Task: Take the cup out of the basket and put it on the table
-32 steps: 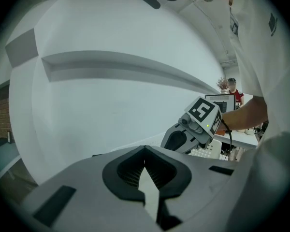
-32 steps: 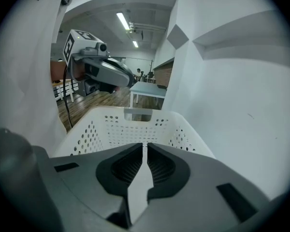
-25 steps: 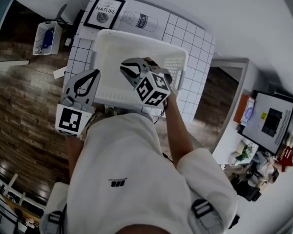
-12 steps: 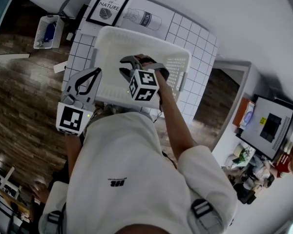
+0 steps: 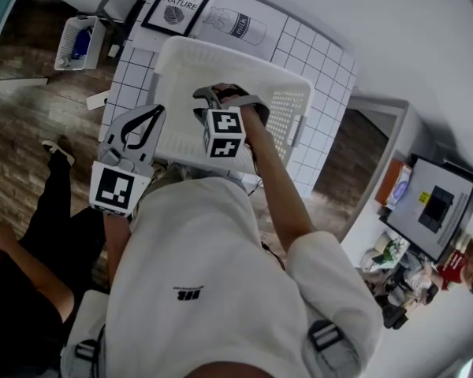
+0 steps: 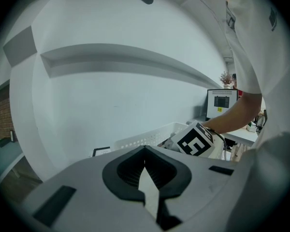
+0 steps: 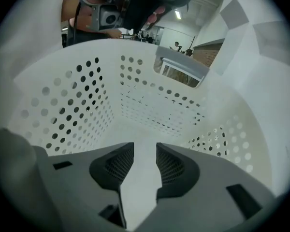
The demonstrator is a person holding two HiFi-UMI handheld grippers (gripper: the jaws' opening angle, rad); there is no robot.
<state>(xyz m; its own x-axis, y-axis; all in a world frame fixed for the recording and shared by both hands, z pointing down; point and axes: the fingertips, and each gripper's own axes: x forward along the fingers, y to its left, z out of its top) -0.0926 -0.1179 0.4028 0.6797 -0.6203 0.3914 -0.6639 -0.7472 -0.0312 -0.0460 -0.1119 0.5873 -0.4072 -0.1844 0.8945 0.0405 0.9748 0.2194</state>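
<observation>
White tiled counter (image 5: pixel 319 69) at 12 o'clock in the head view. White perforated basket (image 5: pixel 221 57) sits on it. Right hand-held gripper (image 7: pixel 145 146) points down inside the basket. Its jaws have just been opening and are spread, with only bare basket floor between them. Left hand-held gripper (image 5: pixel 154 113) is at the basket's 8 o'clock, by the outer rim, jaws pressed together, nothing pinched. Framed print (image 5: pixel 179 6) lies at the basket's 11 o'clock. Cup cannot be made out in any view.
</observation>
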